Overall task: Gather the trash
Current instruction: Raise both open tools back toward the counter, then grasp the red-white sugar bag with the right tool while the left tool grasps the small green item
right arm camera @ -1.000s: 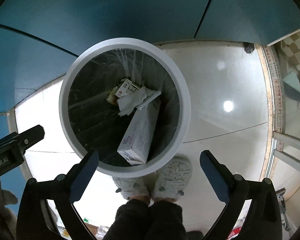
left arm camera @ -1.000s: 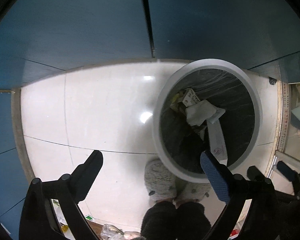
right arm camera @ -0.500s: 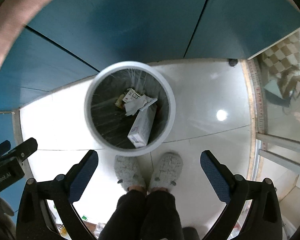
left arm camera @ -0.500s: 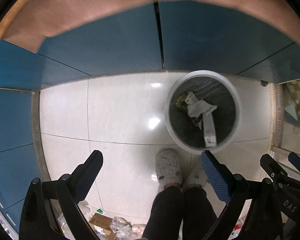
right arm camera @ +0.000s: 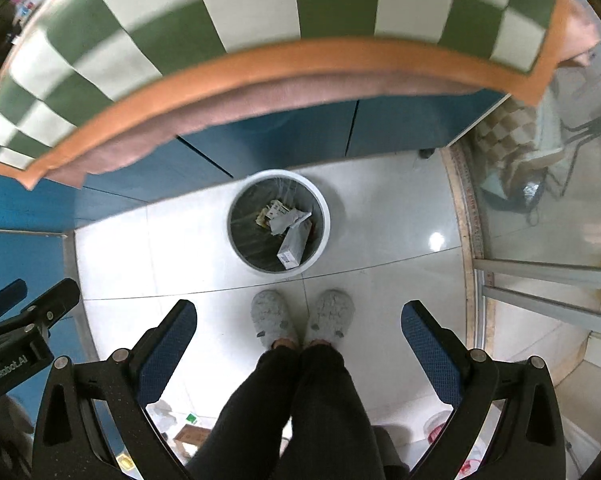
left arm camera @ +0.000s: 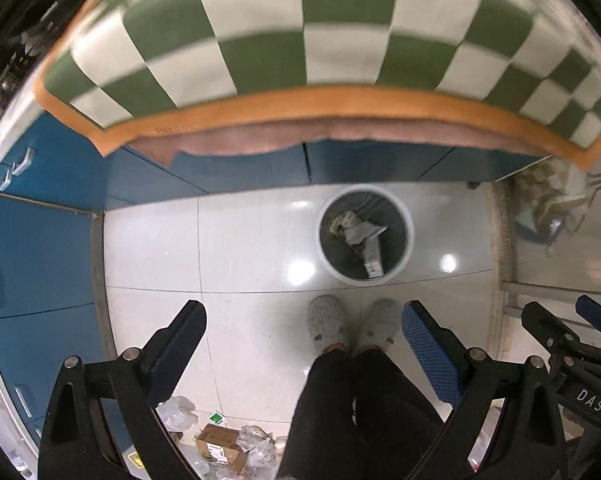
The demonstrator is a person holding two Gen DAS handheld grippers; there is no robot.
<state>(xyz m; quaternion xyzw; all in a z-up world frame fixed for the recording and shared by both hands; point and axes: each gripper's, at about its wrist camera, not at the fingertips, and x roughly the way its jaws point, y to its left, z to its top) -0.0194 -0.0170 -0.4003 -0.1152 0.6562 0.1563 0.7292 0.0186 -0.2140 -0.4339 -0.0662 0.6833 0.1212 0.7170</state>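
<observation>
**Desk:** Left wrist view first — what are we looking at, left to right?

**Photographer:** Blue cabinets on the left, then loose trash on the near floor: a small cardboard box and crumpled plastic, half hidden behind the left gripper, whose fingers are spread wide and hold nothing. Farther right stands the white trash bin, upright at the foot of the cabinets, with a long white carton leaning inside among paper scraps.

**Desk:** And the right wrist view?

**Photographer:** Right gripper is likewise spread and empty, held high over the person's grey slippers, probably clear of the checked tablecloth edge. The cloth is blurred; the bin's bottom and carton labels are unreadable.
</observation>
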